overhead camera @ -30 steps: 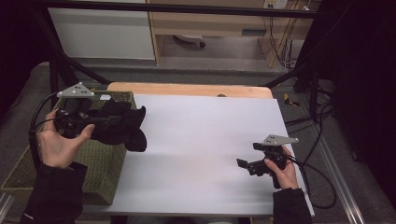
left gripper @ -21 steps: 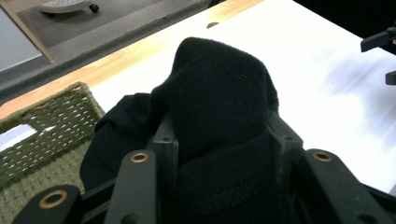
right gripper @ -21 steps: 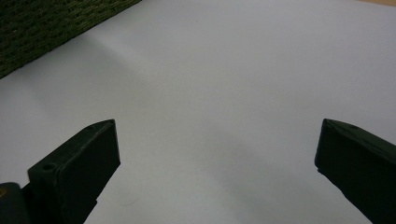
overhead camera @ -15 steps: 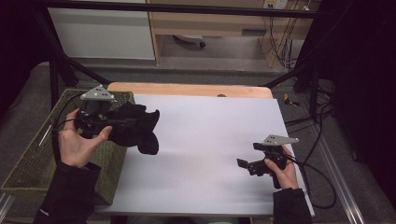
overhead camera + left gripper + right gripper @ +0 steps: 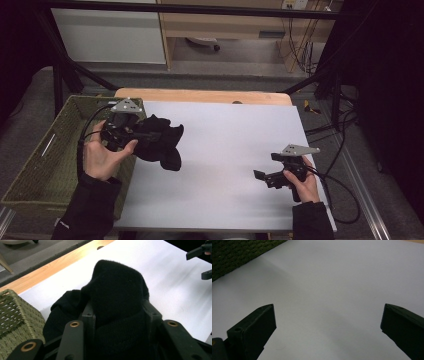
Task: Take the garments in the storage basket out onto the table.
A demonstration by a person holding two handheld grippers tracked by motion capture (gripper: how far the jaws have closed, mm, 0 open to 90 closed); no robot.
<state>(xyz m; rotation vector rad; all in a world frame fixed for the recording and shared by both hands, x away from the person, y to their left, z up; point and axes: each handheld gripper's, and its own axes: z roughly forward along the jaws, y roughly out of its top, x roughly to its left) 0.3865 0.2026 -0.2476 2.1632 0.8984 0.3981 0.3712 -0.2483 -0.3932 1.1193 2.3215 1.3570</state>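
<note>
The white table top lies bare, likely as a spot for laying out cloth. The woven green basket sits at its left edge. The left gripper pinches a black fleecy garment, hanging just above the table beside the basket. The right gripper waits, jaws wide apart, holding nothing.

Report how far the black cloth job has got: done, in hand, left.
Done: the left gripper is shut on the black cloth, which is out of the green woven basket and over the left edge of the white table. In hand: the cloth hangs bunched from the jaws. Left: setting it down; the right gripper waits open and empty, low at the table's right side.
</note>
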